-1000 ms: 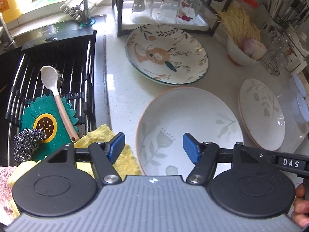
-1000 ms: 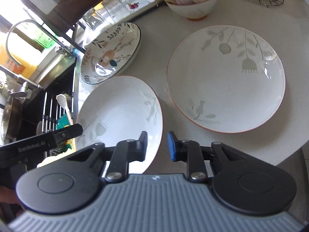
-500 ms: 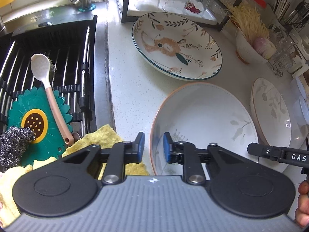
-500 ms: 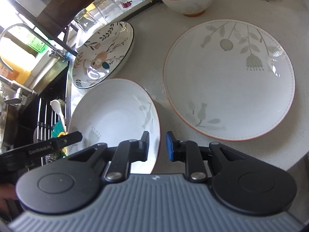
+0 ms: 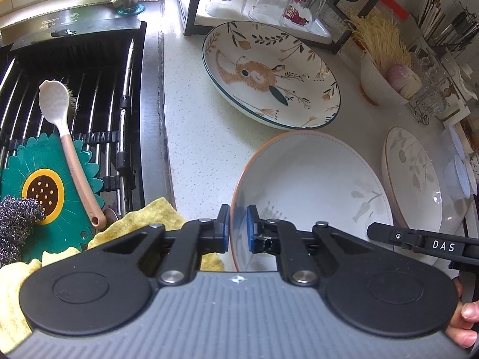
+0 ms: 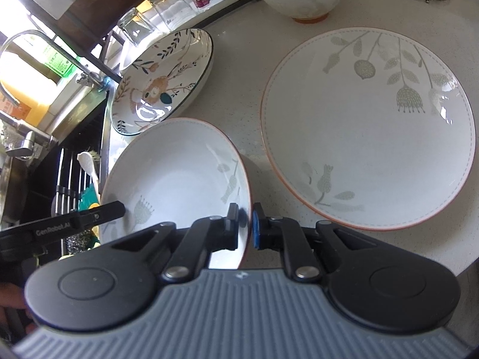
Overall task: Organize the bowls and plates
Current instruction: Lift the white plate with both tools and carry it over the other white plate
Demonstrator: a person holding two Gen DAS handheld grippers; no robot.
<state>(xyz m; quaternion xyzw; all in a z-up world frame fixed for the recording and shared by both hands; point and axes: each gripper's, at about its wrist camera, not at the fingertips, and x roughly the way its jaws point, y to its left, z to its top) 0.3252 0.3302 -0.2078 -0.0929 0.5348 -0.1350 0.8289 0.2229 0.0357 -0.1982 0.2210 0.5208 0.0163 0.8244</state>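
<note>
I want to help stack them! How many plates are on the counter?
3. The rabbit plate sits farthest back by the glasses, the middle plate is gripped by both tongs, and the leafy plate lies flat on the right. None looks hidden.

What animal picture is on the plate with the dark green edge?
A brownish rabbit among leafy sprigs and small flowers on the rabbit plate, clearest in the left wrist view.

Left gripper (image 5: 238,224) pinched on the white bowl's (image 5: 314,185) left rim; right gripper (image 6: 245,227) pinched on its right rim.
</note>
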